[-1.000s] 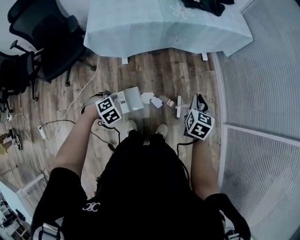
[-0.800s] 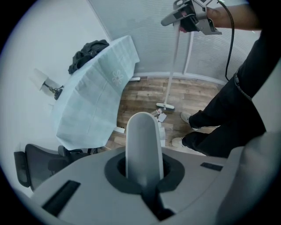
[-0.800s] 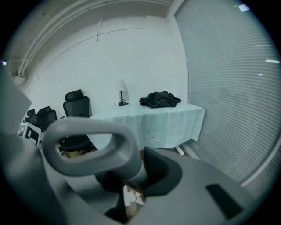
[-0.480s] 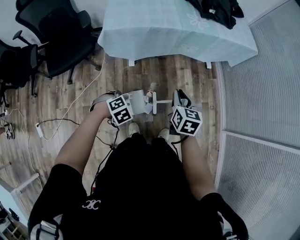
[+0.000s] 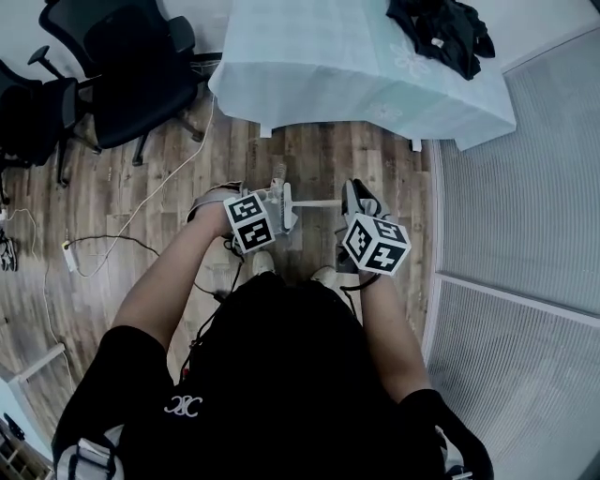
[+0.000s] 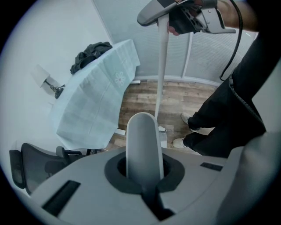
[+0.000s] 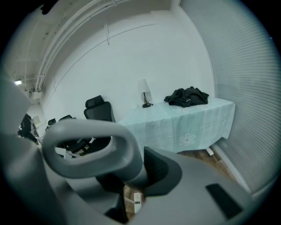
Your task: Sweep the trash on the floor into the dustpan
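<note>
dustpan (image 6: 141, 147) in left gripper (image 5: 272, 214), broom (image 6: 161, 66) in right gripper (image 5: 352, 204).

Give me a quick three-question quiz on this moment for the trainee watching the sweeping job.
1. True or false: the right gripper is shut on the broom handle.
2. What lies on the table? A: black clothing. B: a laptop. C: a bucket.
3. Fill in: the left gripper is shut on the ___.

Key: 1 true; 2 A; 3 dustpan handle.
</note>
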Action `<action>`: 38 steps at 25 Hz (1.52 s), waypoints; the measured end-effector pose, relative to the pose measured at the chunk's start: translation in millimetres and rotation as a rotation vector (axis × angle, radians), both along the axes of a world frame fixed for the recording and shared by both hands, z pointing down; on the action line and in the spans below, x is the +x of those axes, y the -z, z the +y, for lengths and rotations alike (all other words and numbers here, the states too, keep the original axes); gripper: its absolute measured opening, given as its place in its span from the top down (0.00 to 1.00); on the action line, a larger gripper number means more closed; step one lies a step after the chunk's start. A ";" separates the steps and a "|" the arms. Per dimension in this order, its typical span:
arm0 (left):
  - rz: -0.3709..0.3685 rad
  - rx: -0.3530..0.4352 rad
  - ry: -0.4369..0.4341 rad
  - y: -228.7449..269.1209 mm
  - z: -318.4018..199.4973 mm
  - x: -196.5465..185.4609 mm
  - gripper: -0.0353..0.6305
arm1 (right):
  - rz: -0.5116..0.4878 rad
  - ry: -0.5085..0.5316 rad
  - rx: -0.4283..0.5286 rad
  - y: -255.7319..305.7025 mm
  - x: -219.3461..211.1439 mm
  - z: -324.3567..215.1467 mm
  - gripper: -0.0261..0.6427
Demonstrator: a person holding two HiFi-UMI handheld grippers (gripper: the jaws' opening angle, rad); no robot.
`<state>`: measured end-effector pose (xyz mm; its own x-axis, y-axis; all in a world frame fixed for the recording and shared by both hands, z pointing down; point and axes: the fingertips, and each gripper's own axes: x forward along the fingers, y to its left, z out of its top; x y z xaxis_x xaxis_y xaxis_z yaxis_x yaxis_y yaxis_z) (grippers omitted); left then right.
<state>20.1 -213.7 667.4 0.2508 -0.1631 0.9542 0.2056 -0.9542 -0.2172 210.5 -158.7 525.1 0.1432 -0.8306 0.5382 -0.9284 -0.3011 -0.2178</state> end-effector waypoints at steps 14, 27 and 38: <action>0.002 -0.051 0.143 -0.4 3.8 -10.1 0.95 | 0.124 -0.011 0.043 62.7 95.3 -33.5 0.88; -0.013 -0.129 0.691 -1.4 37.3 8.0 0.95 | 0.166 0.560 0.060 -10.0 64.6 -97.1 0.88; -0.021 -0.068 0.720 -3.1 37.5 13.2 0.95 | -0.048 0.797 0.086 -4.7 -8.3 -74.4 0.86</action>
<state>33.3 -176.3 670.5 0.0848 -0.2211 0.9716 -0.4753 -0.8660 -0.1555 202.1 -233.1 529.9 -0.5319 -0.7120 0.4584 -0.8462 0.4677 -0.2554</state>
